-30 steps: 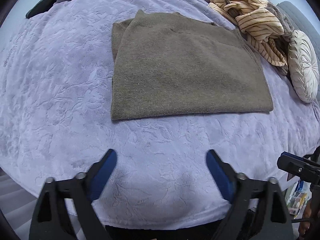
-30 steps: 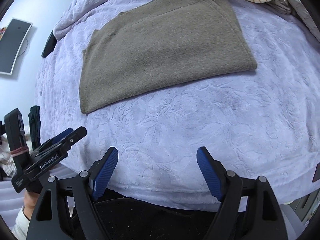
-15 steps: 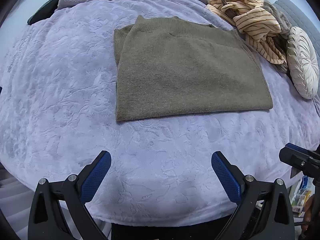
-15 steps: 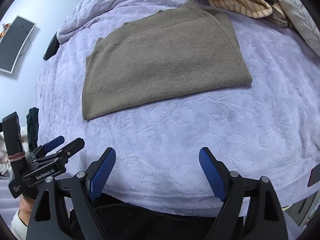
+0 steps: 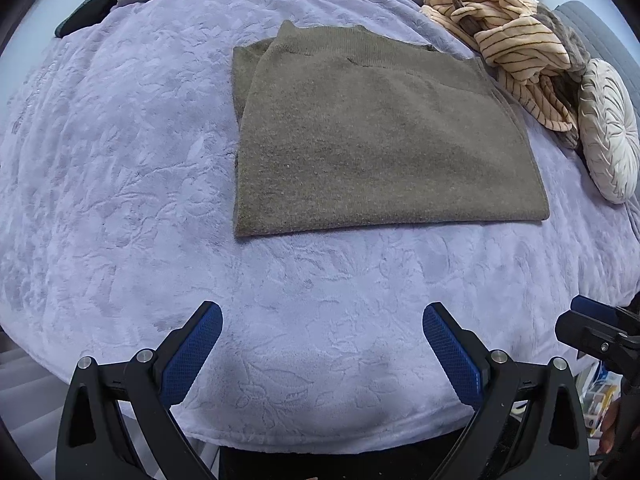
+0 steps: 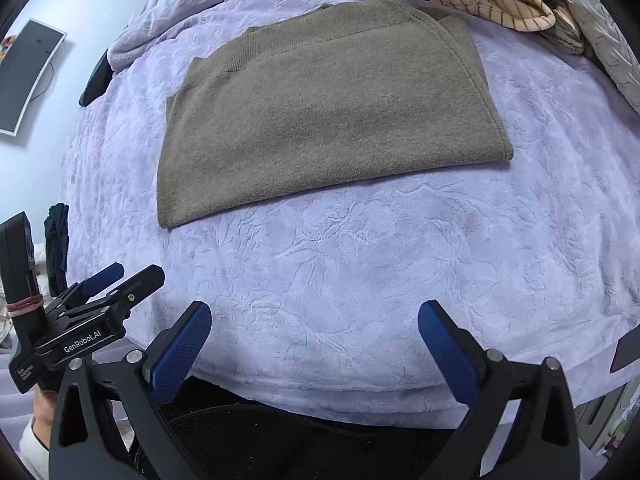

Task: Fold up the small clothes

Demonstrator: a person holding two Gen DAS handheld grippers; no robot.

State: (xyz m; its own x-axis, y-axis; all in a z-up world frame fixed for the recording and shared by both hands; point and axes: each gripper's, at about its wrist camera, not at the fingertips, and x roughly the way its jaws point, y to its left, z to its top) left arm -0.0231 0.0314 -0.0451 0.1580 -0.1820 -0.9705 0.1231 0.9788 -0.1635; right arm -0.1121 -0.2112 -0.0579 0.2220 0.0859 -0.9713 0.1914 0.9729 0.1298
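An olive-brown knit garment point(image 5: 376, 136) lies folded flat into a rectangle on the lavender blanket point(image 5: 120, 168); it also shows in the right wrist view point(image 6: 320, 120). My left gripper point(image 5: 322, 344) is open and empty, held back over the bed's near edge, well short of the garment. My right gripper point(image 6: 314, 340) is open and empty too, at the near edge. The left gripper shows at the lower left of the right wrist view point(image 6: 120, 280). The right gripper shows at the right edge of the left wrist view point(image 5: 596, 320).
A crumpled cream striped garment point(image 5: 512, 52) and a round white pleated cushion point(image 5: 608, 136) lie at the far right of the bed. A dark object point(image 5: 88, 8) sits at the far left edge. A monitor point(image 6: 28, 76) hangs on the left wall.
Both grippers have drawn back and shifted slightly, so the folded garment sits a little farther away and more centred. Both stay open and the garment has not moved.
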